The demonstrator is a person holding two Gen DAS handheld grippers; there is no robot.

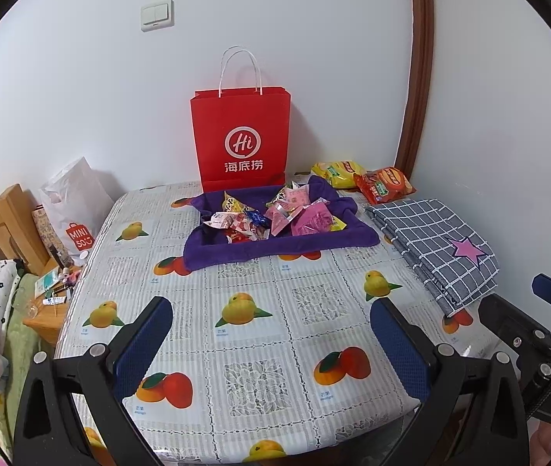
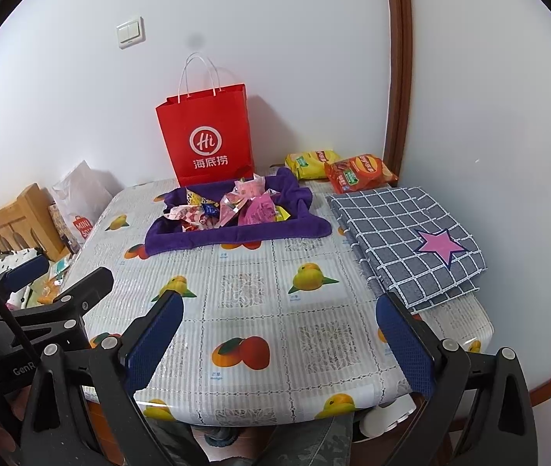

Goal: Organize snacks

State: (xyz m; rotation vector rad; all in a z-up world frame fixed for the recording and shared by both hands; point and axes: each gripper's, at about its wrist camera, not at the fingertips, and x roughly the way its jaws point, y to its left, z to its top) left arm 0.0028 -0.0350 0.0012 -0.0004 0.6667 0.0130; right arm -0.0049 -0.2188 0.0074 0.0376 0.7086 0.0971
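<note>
A pile of small snack packets [image 1: 287, 213] [image 2: 232, 209] lies in a tray draped with purple cloth [image 1: 267, 250] [image 2: 244, 237] at the far middle of the table. A yellow chip bag [image 1: 337, 173] [image 2: 310, 163] and an orange chip bag [image 1: 386, 184] [image 2: 357, 173] lie at the back right. A red paper bag [image 1: 242, 139] [image 2: 209, 136] stands upright behind the tray. My left gripper [image 1: 271, 314] hangs open over the near table edge, empty. My right gripper [image 2: 281, 310] is open too, empty, and well short of the snacks.
A folded grey checked cloth with a pink star [image 1: 438, 248] [image 2: 407, 240] lies on the right side of the fruit-print tablecloth [image 1: 252, 349] [image 2: 252, 295]. A wall and brown door frame [image 1: 417, 77] bound the right. Left of the table are a white shopping bag [image 1: 73, 209] and a wooden bedside stand [image 1: 46, 310].
</note>
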